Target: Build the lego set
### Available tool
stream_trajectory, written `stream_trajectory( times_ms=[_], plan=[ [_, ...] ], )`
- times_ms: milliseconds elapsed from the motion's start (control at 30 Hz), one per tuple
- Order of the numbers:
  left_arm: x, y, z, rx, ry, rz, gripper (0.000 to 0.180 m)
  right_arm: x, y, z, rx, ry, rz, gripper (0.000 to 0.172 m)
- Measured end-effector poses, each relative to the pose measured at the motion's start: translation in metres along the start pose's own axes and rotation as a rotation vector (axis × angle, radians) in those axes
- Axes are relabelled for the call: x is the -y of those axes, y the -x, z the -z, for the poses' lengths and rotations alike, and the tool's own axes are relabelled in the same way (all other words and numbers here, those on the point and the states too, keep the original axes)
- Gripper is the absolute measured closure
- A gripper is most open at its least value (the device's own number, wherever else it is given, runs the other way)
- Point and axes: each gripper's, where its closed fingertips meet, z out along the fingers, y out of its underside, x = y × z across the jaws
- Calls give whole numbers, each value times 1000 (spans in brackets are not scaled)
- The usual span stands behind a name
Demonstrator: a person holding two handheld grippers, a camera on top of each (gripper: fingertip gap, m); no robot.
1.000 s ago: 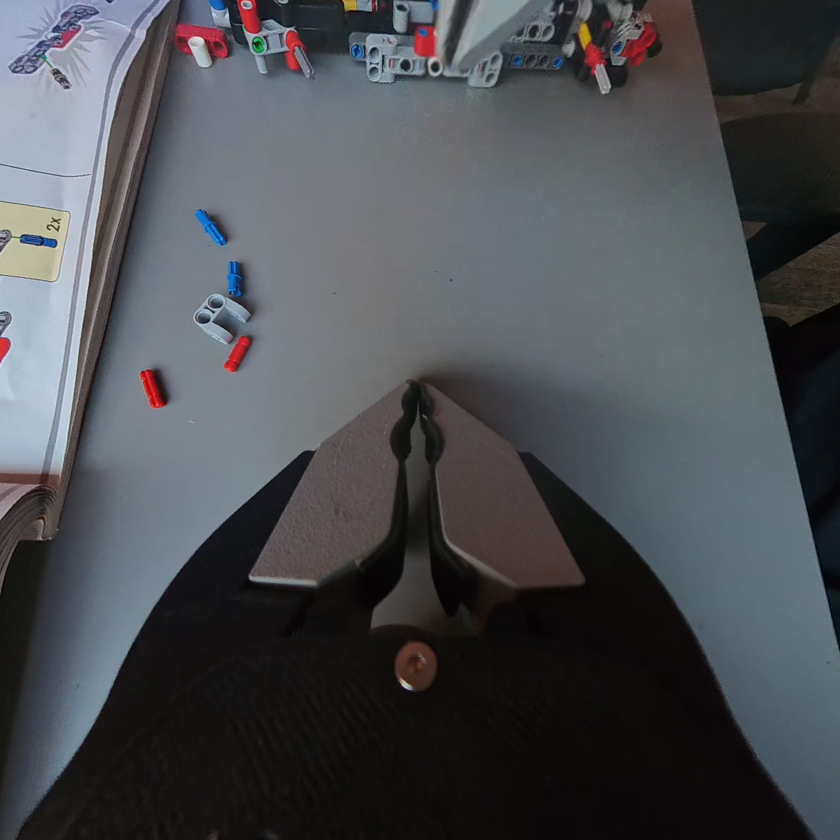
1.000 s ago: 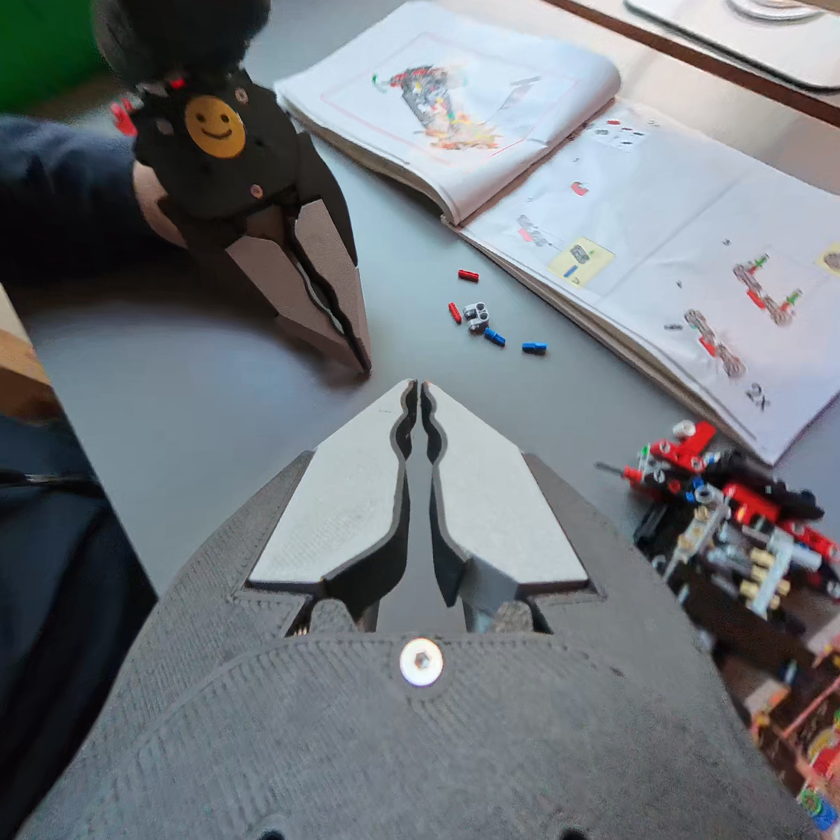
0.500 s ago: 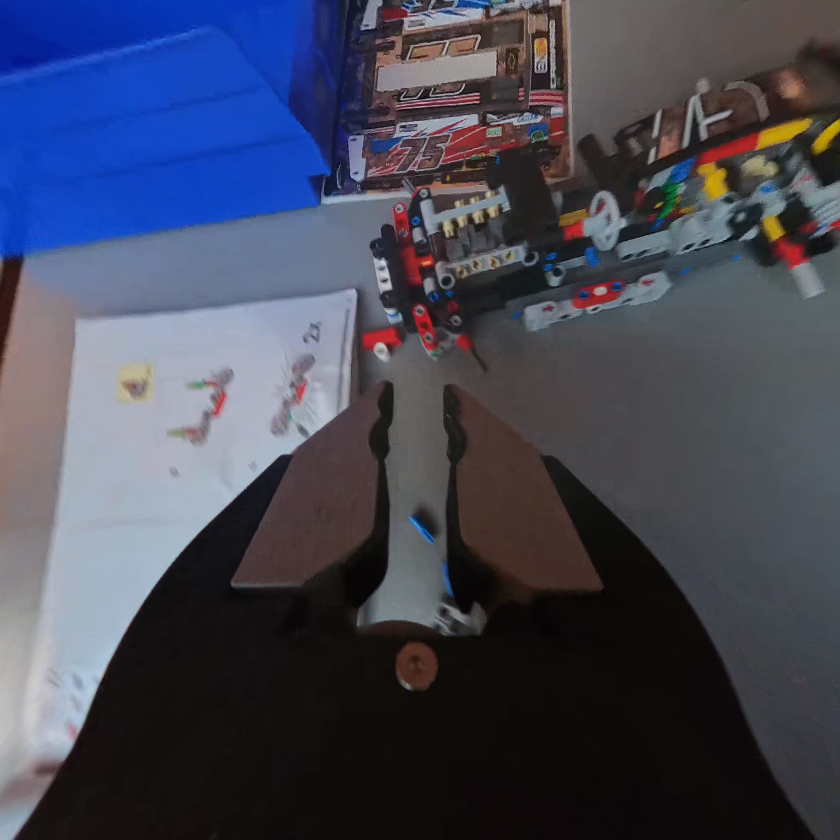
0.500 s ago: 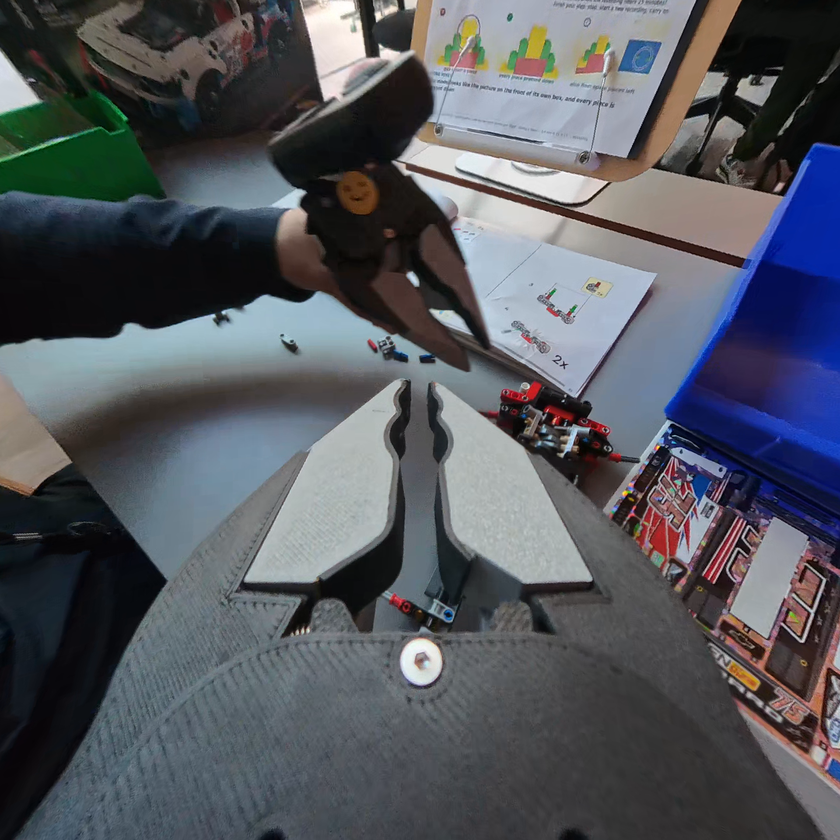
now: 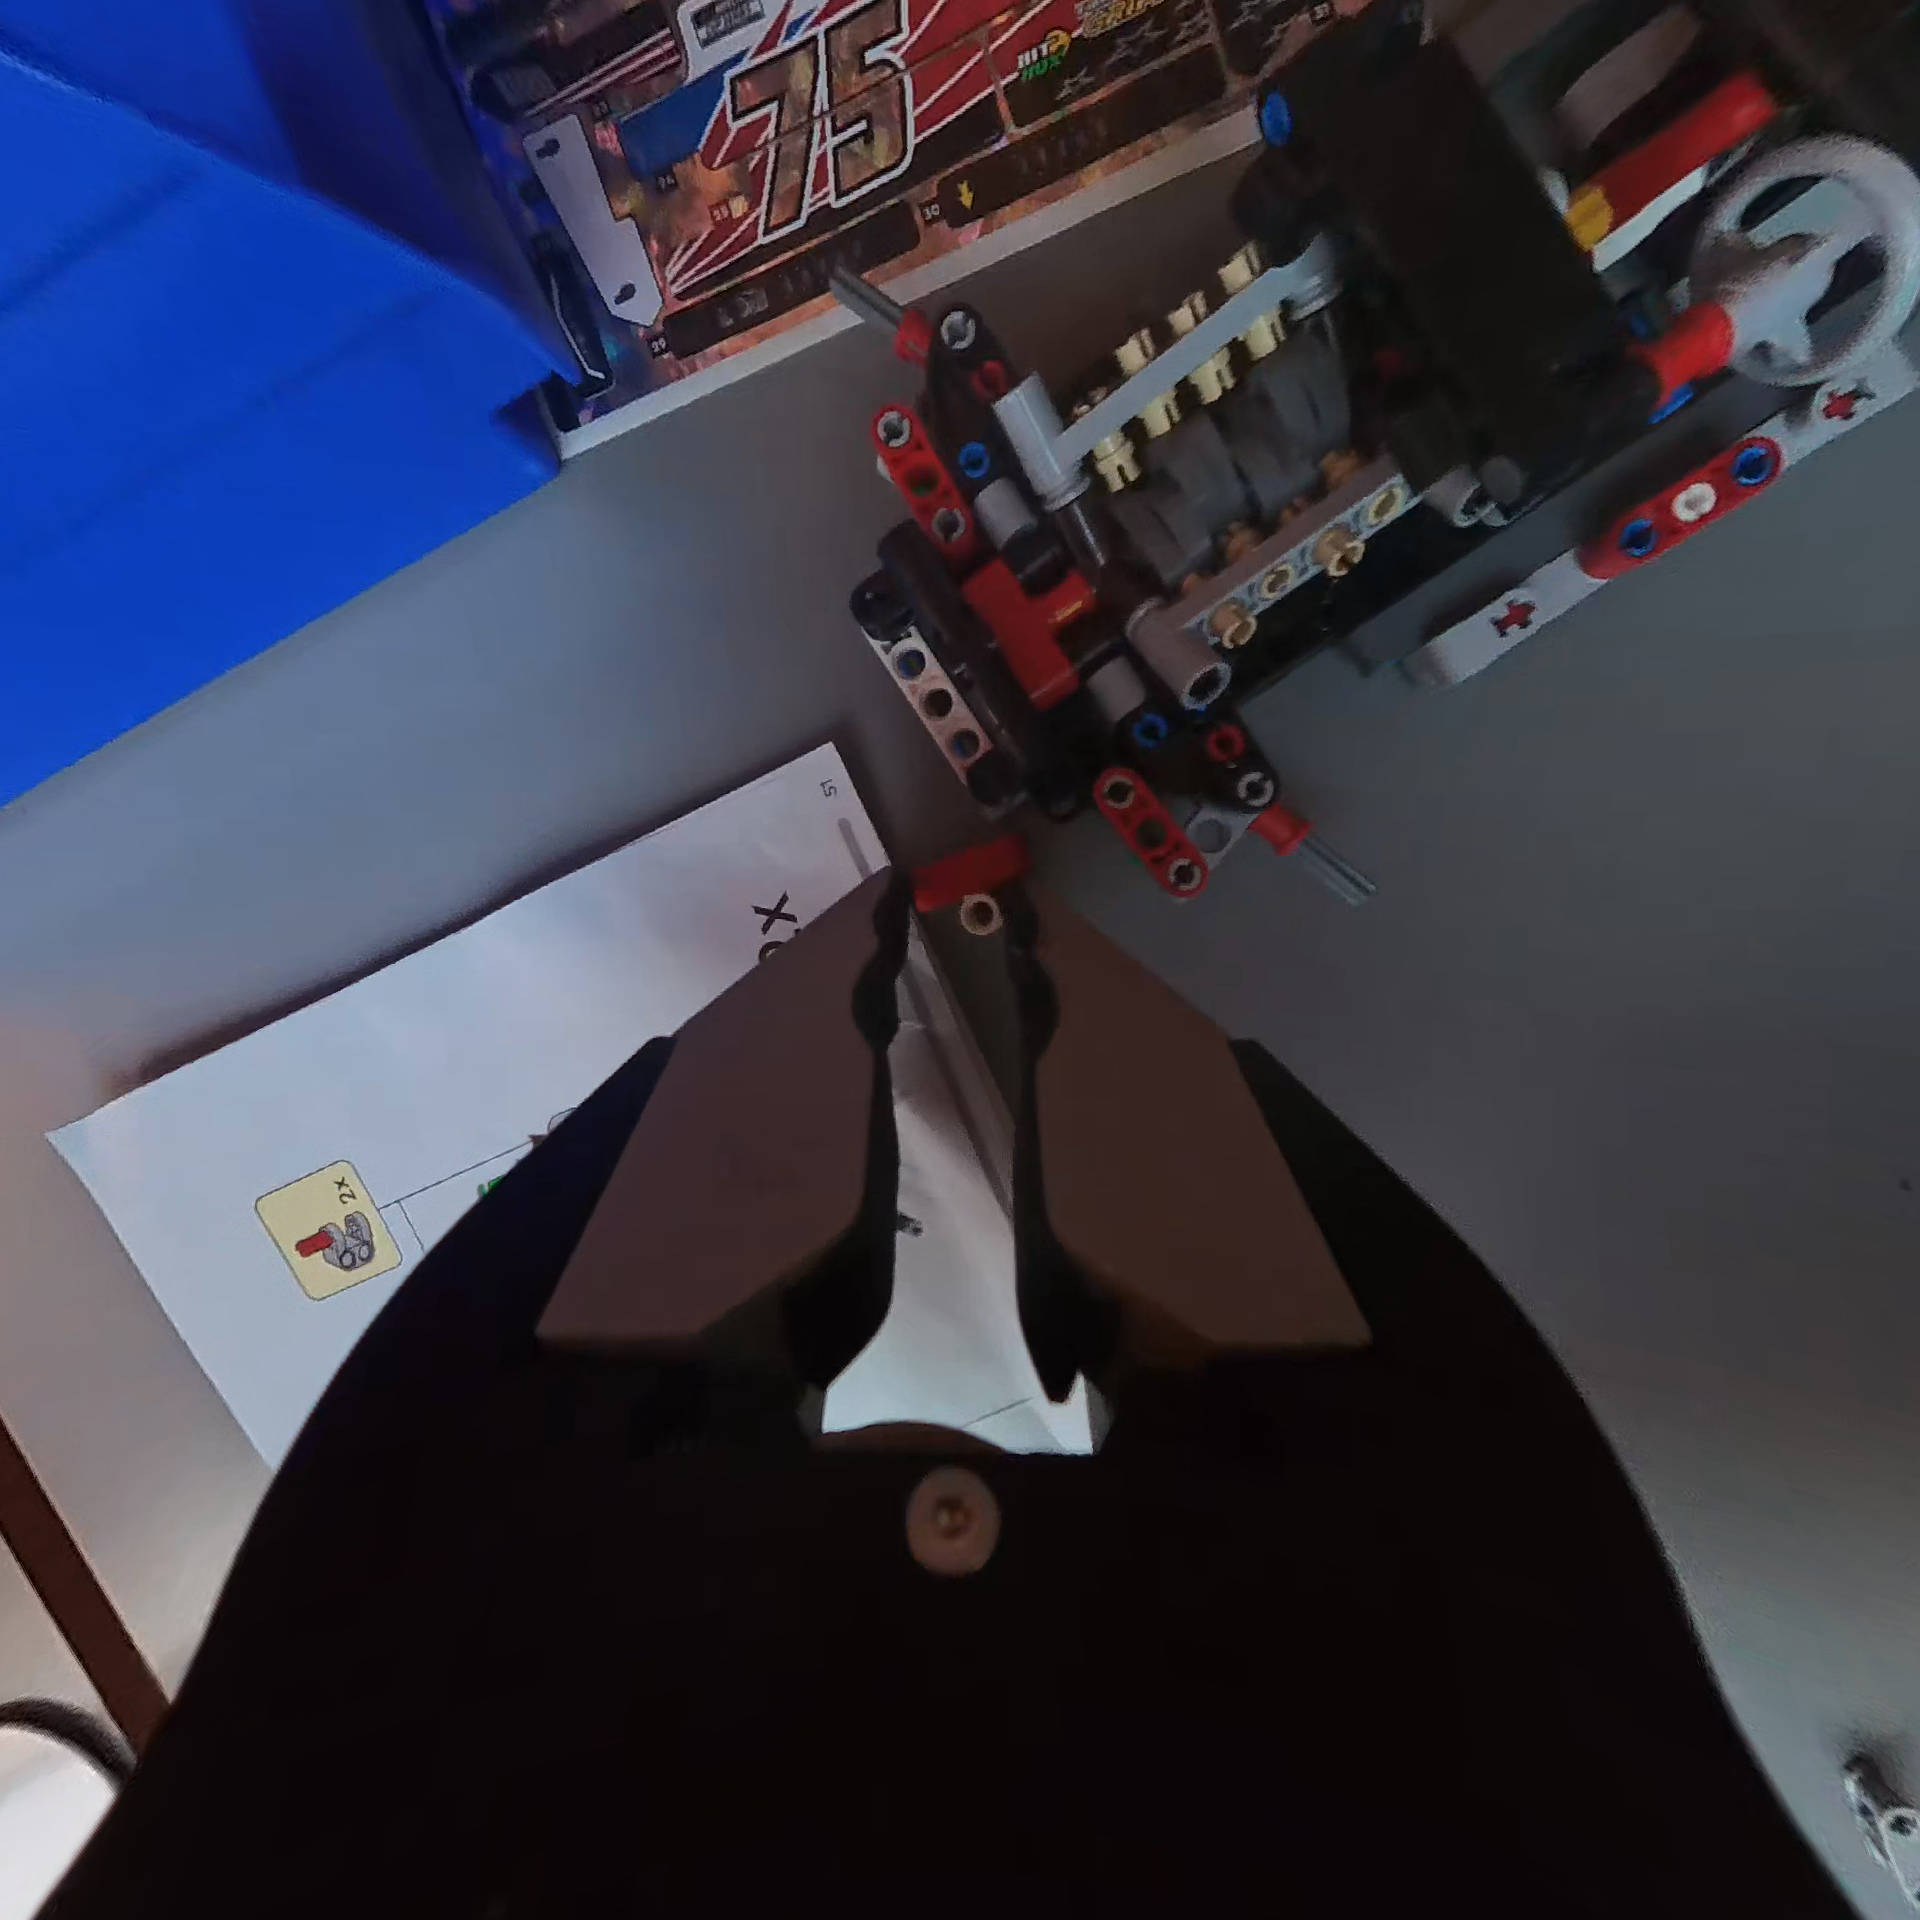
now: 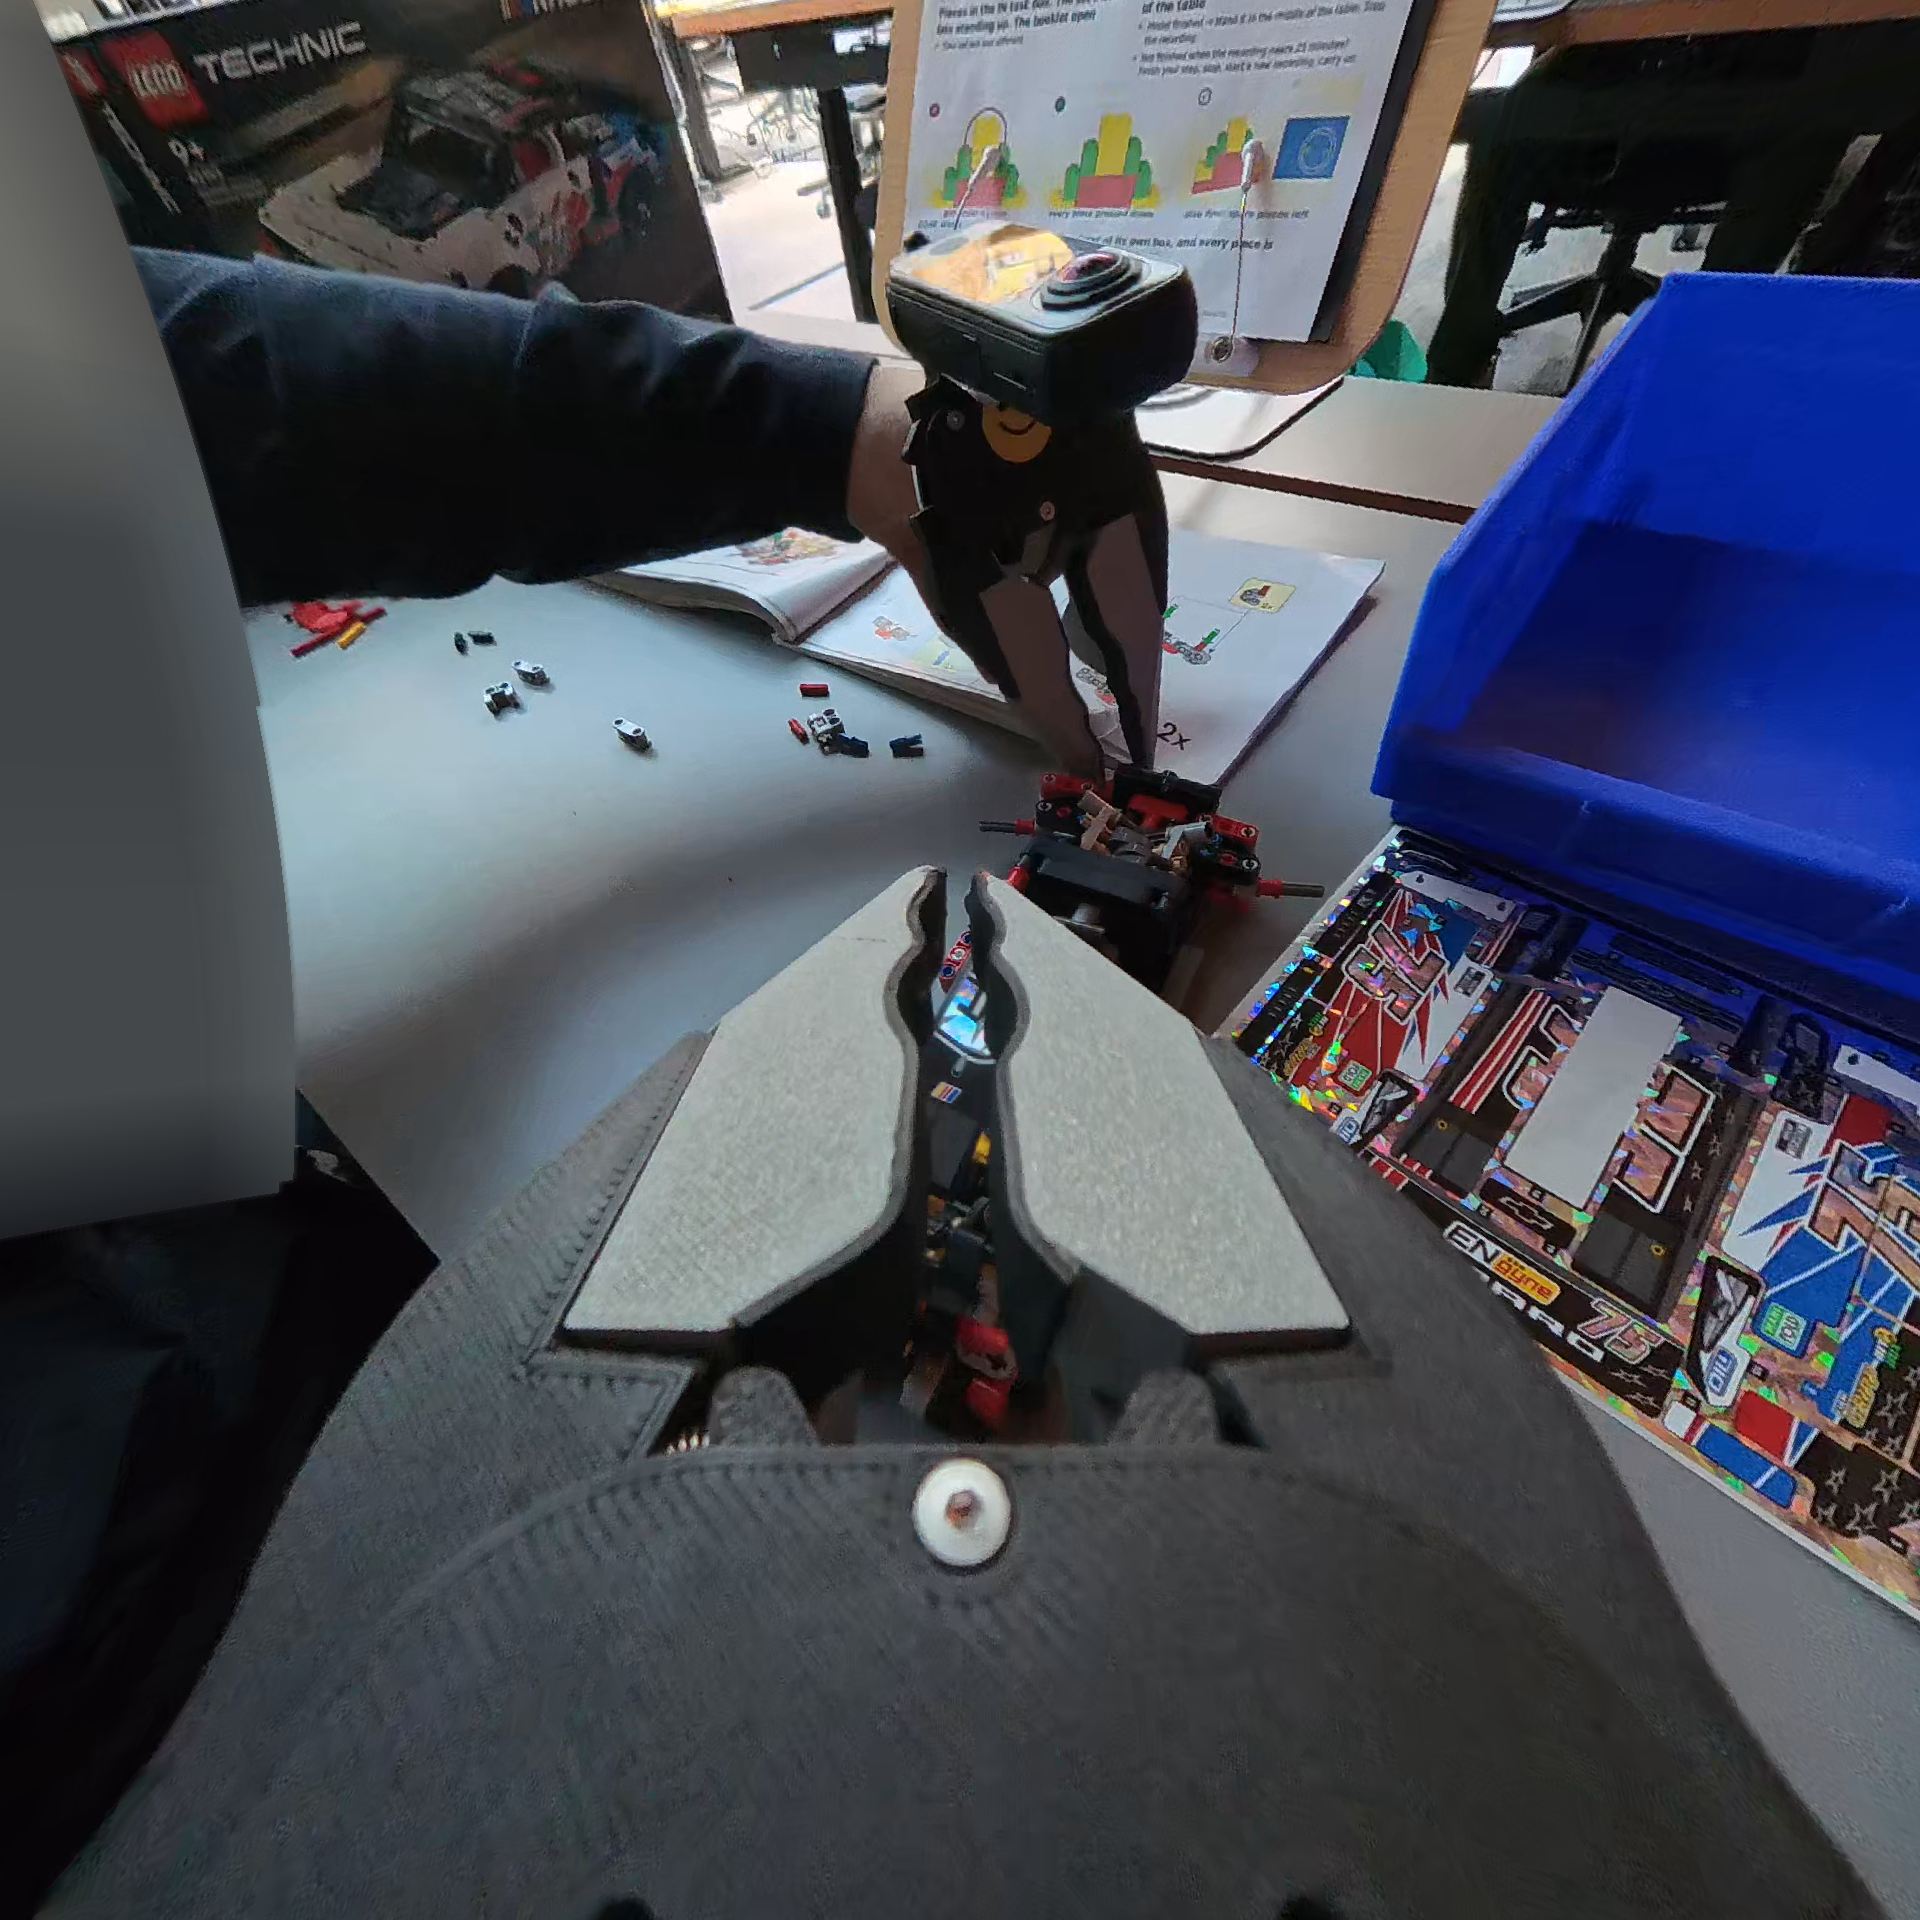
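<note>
My left gripper [image 5: 958,906] is open, its tips low over the grey table at the near end of a partly built brick car model [image 5: 1195,499]. A small red piece [image 5: 971,871] with a tan pin lies right at the tips; the left fingertip [image 5: 891,904] touches its end, and the pads do not press on it. The right wrist view shows this gripper [image 6: 1117,758] pointing down at the model's far edge [image 6: 1132,862]. My right gripper [image 6: 958,891] is shut, hovering above the model's near part, which shows through the slit between its fingers.
An open instruction booklet [image 6: 1247,644] lies left of the model. A blue bin [image 6: 1683,644] and a shiny sticker sheet [image 6: 1558,1143] are on the right. Loose small pieces [image 6: 831,727] lie on the table. A person's dark sleeve [image 6: 520,436] reaches across. A set box [image 6: 364,135] stands behind. Spacing between my two grippers at the tips: around 20 cm.
The left gripper opened from shut, swung from the bare table to the model and came down onto the red piece. The right gripper stayed shut and moved over the model.
</note>
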Motion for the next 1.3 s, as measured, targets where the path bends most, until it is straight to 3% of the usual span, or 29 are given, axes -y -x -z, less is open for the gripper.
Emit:
stream_trajectory(
  times_ms=[167, 267, 400, 533, 600, 667, 867, 1000, 1100, 1200, 1300],
  plan=[
    [-6, -12, 5, 16, -5, 67, 166, -6, 2, 3, 29, -9, 12, 169],
    [-20, -26, 19, 87, 4, 98, 166, -11, 11, -9, 30, 26, 76, 160],
    [-33, -62, 53, 127, -80, 305, 166, -7, 49, -42, 62, 67, 227, 150],
    [-19, -134, 82, -185, -379, 803, 166, -23, 101, -99, 124, 145, 399, 146],
    [-24, -161, 92, -290, -453, 934, 166, -40, 128, -127, 182, 205, 479, 146],
    [-40, -186, 92, -354, -430, 1008, 166, -53, 139, -151, 149, 254, 590, 144],
    [-78, -242, 90, -445, -311, 1072, 166, -73, 191, -184, 281, 298, 739, 149],
    [-82, -250, 95, -464, -316, 1069, 166, -85, 207, -194, 327, 331, 758, 165],
    [-85, -251, 96, -458, -318, 1061, 166, -87, 211, -197, 343, 334, 735, 165],
    [-89, -248, 99, -436, -354, 1050, 161, -89, 206, -202, 353, 343, 626, 167],
    [-109, -240, 101, -211, -321, 871, 158, -85, 198, -204, 407, 354, 414, 167]
  ],
)
